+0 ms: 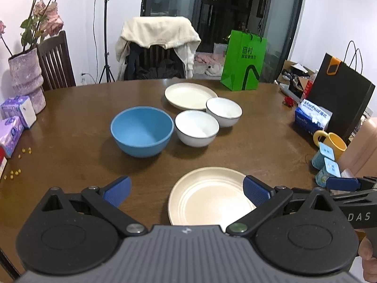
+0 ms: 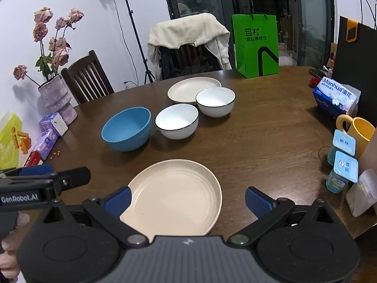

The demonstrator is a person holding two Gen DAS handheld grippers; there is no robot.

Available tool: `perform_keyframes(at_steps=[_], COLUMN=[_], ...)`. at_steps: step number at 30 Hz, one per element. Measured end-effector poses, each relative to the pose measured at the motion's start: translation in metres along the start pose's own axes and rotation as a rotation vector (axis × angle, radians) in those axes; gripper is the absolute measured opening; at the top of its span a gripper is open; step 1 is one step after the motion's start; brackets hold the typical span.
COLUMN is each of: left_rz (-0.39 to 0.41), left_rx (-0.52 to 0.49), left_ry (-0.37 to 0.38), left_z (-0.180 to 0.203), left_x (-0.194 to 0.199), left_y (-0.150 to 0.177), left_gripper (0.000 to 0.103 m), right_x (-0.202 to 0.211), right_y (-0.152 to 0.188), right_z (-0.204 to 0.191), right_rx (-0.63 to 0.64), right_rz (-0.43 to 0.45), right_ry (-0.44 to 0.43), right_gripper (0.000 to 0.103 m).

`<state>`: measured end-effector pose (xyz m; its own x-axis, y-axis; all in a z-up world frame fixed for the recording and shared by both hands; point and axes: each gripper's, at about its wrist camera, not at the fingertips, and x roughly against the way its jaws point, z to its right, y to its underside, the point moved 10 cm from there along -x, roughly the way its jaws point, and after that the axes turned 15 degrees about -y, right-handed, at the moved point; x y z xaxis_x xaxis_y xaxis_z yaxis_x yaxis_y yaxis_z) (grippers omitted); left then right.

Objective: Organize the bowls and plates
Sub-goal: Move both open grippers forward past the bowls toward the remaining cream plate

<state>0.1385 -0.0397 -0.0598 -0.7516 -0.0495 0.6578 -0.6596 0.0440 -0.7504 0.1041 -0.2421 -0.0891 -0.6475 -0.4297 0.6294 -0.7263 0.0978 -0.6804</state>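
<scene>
both grippers, left gripper (image 1: 186,192) and right gripper (image 2: 187,200), above near cream plate (image 2: 175,198) on worktop (image 2: 259,141); jaws spread wide, empty; blue bowl (image 1: 142,131), two white bowls (image 1: 197,127) beyond.

I see a wood table (image 2: 271,127) w/ slight sheen, matt cream plates (image 2: 179,200), glossy white bowls (image 2: 176,123), matt blue bowl (image 2: 127,129), ribbed pads (image 2: 256,200).

We are holding our right gripper (image 2: 187,199) wide open above the near cream plate (image 2: 175,197), gripping nothing. Beyond it the blue bowl (image 2: 127,132) is sitting just beside a white bowl (image 2: 177,124), with a second white bowl (image 2: 215,102) overlapping the far cream plate (image 2: 186,88). Our left gripper (image 2: 40,179) is showing at the left edge.
</scene>
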Motion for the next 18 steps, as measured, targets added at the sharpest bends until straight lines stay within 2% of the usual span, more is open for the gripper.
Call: perform_keyframes(at_steps=[7,13,18], left_rz=[0.037,0.060,0.082], left_rx=[0.020,-0.009,-0.018], left_ry=[0.013,0.013,0.030], left_z=[-0.023,-0.043,-0.058], left_x=[-0.006,-0.015,-0.022], left_y=[-0.030,-0.054,-0.070], left_gripper=[0.103,0.103,0.103], right_x=[-0.007,-0.016,-0.030], right_y=[-0.018,-0.036,-0.048], right_z=[-0.010,-0.022,-0.034], right_rx=[-0.018,-0.057,-0.057], right_rz=[0.020,0.060,0.054], right_ry=[0.038,0.058,0.075], right_gripper=[0.103,0.103,0.103])
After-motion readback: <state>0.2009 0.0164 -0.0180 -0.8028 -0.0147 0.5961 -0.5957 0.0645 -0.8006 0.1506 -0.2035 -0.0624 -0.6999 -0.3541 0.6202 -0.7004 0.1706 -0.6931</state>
